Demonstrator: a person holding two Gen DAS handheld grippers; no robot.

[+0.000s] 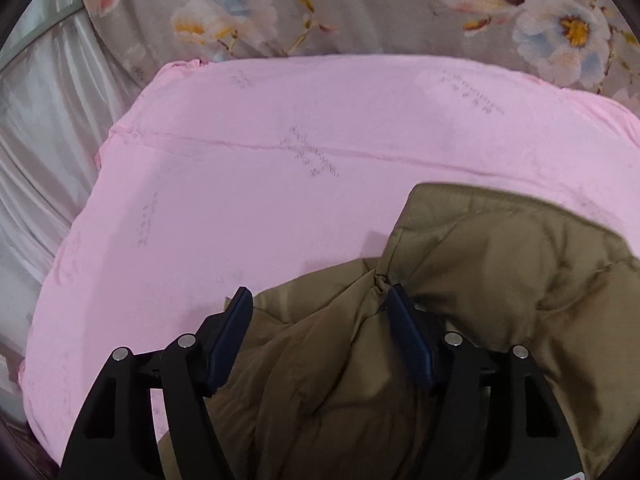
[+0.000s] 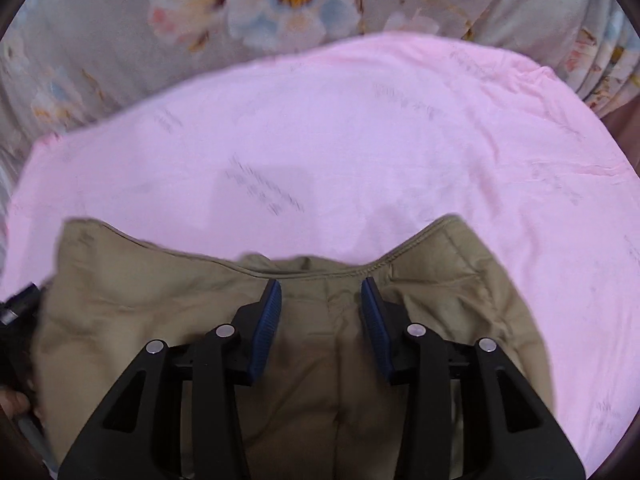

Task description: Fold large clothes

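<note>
**Two tongs hold up a puffy brown jacket over a pink sheet**

Nearest the left camera are the black arms and blue pads of the left tongs (image 1: pixel 318 294). They stand wide apart, and a thick bunch of the olive-brown padded jacket (image 1: pixel 480 280) sits between them. The right pad is against a puckered seam; the left pad looks to be at the edge of the bunch. It seems to be a grip on a fat fold, but how hard it presses cannot be told.

The right tongs (image 2: pixel 321 286) are about half open. A flat strip of the jacket (image 2: pixel 180 312), just below its stitched hem or collar edge, runs between the pads. The pads look close to the cloth, yet whether they squeeze it cannot be told for sure.

The jacket lies under and ahead of both tongs. Its stitched edge runs side to side, across the way the tongs point. Beyond it is the pink sheet (image 1: pixel 280 140), spread over a grey flowered bedcover (image 1: pixel 360 12). White curtains (image 1: pixel 48 120) hang at the left.

The next move is likely to lay the edge down on the open pink sheet ahead. Both hands look about equally near.

Faint grey marks on the sheet are too blurred to read. No labels show.
</note>
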